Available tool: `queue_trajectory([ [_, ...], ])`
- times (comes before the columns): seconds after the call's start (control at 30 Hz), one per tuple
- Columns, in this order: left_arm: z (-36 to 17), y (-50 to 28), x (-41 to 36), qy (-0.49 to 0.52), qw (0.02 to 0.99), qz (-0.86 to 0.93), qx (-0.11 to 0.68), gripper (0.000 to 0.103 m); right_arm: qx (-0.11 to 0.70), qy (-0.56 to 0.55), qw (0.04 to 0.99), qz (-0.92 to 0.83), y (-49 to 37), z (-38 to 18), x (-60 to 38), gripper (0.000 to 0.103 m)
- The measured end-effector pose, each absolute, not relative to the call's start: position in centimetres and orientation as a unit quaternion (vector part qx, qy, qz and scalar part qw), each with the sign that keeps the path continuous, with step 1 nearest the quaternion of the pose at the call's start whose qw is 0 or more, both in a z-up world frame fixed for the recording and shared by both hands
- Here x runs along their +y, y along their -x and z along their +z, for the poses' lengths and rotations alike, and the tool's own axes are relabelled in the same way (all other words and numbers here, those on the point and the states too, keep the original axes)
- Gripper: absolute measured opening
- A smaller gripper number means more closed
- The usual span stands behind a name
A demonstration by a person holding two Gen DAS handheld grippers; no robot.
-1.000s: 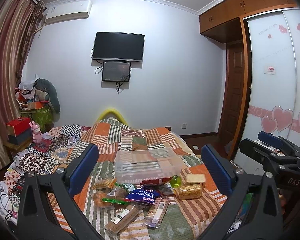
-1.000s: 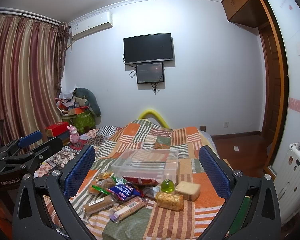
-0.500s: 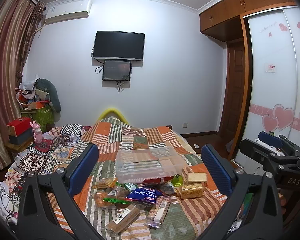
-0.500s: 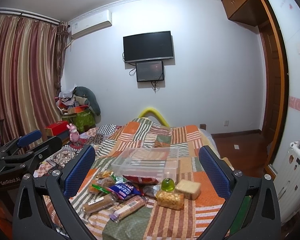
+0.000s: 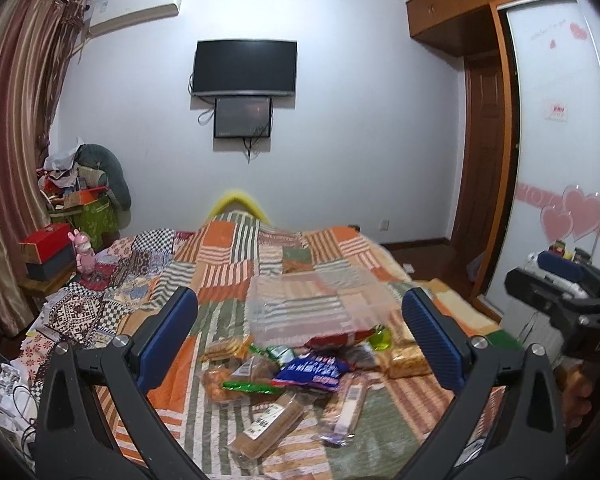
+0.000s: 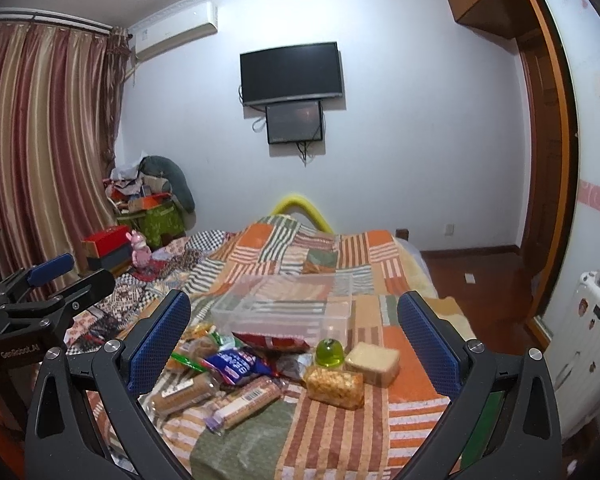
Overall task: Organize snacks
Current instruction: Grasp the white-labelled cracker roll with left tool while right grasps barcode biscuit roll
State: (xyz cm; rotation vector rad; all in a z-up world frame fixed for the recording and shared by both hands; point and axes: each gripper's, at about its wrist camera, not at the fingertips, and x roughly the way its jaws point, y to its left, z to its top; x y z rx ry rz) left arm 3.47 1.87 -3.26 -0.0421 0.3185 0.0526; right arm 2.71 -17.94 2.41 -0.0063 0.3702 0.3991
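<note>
Both the left gripper (image 5: 300,336) and right gripper (image 6: 294,334) are hovering with jaws wide apart, gripping nothing. Snacks (image 6: 260,372) are lying heaped on the bed (image 6: 340,432) before the clear bin (image 6: 284,308). Risk: overlapping slippery wrappers are inviting double-grabs or slips.

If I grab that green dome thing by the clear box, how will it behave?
The green dome looks glossy and rounded, so flat pads may well slip off it. It seems small and probably light. It stands upright on soft quilt beside the bread, so a nudge would likely tip or roll it.
</note>
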Motion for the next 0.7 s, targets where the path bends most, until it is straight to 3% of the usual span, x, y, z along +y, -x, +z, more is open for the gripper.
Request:
queue_trajectory([
  [0.13,-5.3,-5.0,3.5,0.016,0.980,0.029,0.197,0.097,0.209,0.007,0.958,0.196,-3.9,1.0,-17.8,0.097],
  [0.2,-6.5,-5.8,4.2,0.017,0.975,0.028,0.219,0.086,0.228,0.010,0.953,0.197,-4.6,0.0,-17.6,0.093],
  [0.3,-8.7,-7.2,5.6,0.024,0.965,0.025,0.259,0.079,0.260,0.010,0.944,0.201,-5.6,-1.5,-17.4,0.086],
  [0.47,-12.4,-9.1,7.0,0.026,0.949,0.011,0.315,0.073,0.317,-0.005,0.924,0.212,-7.5,-4.1,-17.0,0.075],
  [0.7,-17.7,-11.6,7.8,0.029,0.922,-0.017,0.387,0.070,0.377,-0.007,0.901,0.215,-9.2,-7.2,-15.4,0.075],
])
